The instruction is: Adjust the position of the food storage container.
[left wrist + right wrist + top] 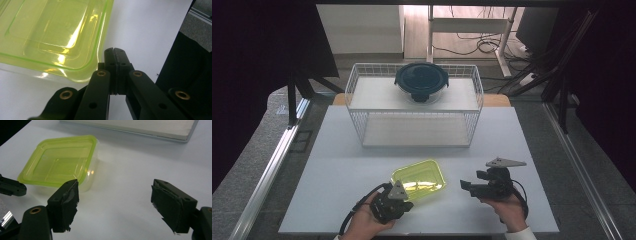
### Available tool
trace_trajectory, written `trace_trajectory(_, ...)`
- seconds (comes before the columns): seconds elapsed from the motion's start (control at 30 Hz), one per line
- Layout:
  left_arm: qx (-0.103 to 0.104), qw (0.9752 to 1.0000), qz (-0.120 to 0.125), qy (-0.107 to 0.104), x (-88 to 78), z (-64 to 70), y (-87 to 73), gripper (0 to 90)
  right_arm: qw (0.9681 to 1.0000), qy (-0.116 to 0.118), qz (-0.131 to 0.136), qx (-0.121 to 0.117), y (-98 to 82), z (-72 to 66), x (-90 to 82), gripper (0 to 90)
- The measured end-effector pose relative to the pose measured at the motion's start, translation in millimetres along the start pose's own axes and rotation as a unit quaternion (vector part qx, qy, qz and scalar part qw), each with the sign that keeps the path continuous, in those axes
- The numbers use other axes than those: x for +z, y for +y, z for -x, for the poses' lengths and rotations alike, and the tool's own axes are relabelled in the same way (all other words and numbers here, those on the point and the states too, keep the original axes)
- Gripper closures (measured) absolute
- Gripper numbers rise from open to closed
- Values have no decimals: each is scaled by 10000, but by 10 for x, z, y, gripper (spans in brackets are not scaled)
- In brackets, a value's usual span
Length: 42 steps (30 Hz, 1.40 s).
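Sitting just past the tips of the left gripper — jaws pressed together, gripping nothing — the yellow box is nearer that hand, while the right gripper — jaws spread wide, empty — waits farther off beside it.

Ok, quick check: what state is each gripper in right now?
Left gripper: shut, empty, tips beside the yellow-green container.
Right gripper: open, empty.
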<state>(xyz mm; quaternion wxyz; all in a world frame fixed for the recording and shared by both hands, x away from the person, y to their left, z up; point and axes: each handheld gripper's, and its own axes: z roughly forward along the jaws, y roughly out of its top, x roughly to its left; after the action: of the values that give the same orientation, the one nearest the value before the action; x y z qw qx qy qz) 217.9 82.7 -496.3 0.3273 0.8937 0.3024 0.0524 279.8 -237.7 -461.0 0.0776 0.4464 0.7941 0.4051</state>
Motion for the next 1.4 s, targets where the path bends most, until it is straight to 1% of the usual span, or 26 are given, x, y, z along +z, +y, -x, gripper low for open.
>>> trace_trajectory(0.1, 8, 10000, 8, 93, -13, -15, 9, 900, 10000, 7, -4, -2, 1, 1, -5, 220)
trace_trajectory(0.2, -16, 9999, 19, 103, -14, -41, 8, 900, 10000, 2, -2, 2, 0, 3, -2, 219)
trace_trajectory(0.27, 7, 9999, 2, 169, -17, -56, 10, 900, 10000, 4, -4, -2, 1, 5, -4, 220)
trace_trajectory(0.37, 14, 9994, -40, 338, -26, -88, 9, 900, 10000, 5, -2, 2, 1, 4, -5, 220)
trace_trajectory(0.47, -40, 9990, -71, 440, -34, -129, 1, 900, 10000, -2, -4, -2, 1, 6, -3, 219)
trace_trajectory(0.5, -61, 9983, -122, 559, -30, -160, -9, 900, 10000, -3, -3, -4, 1, 7, -2, 220)
trace_trajectory(0.53, -92, 9982, -124, 586, -25, -178, -16, 900, 10000, -6, -1, -2, 0, 7, 0, 219)
trace_trajectory(0.57, -157, 9983, -118, 557, -23, -209, -27, 900, 10000, -4, -3, -2, 0, 7, 0, 219)
trace_trajectory(0.6, -177, 9984, -106, 527, -26, -221, -31, 900, 10000, 0, -4, 0, 0, 6, 0, 220)
trace_trajectory(0.93, -285, 9980, -72, 565, -47, -275, -44, 900, 10000, 6, -7, -7, -1, 4, 1, 219)
trace_trajectory(1.07, -302, 9981, -36, 537, -79, -269, -50, 900, 10000, 5, -6, -4, -1, 7, -1, 219)
trace_trajectory(1.13, -324, 9981, 44, 525, -135, -247, -53, 900, 10000, 15, -21, -7, -3, 1, 2, 219)
trace_trajectory(1.17, -317, 9979, 87, 552, -173, -231, -52, 900, 10000, 21, -20, -8, -4, -6, 5, 219)
trace_trajectory(1.2, -312, 9976, 133, 597, -215, -214, -46, 900, 10000, 39, -7, -17, -3, -11, 5, 219)
trace_trajectory(1.27, -364, 9967, 295, 657, -309, -192, -28, 900, 9999, 92, 31, 37, 2, -21, 1, 219)
trace_trajectory(1.3, -474, 9952, 498, 702, -400, -197, -13, 900, 9999, 111, 50, 58, 5, -25, -2, 221)
trace_trajectory(1.33, -565, 9936, 648, 738, -446, -208, -8, 862, 9999, 148, 70, 46, 8, -32, -9, 227)
trace_trajectory(1.37, -693, 9912, 786, 806, -488, -223, -8, 806, 9998, 184, 70, 46, 9, -36, -10, 229)
trace_trajectory(1.4, -799, 9884, 876, 947, -521, -238, -10, 718, 9997, 219, 76, 36, 9, -44, -9, 230)
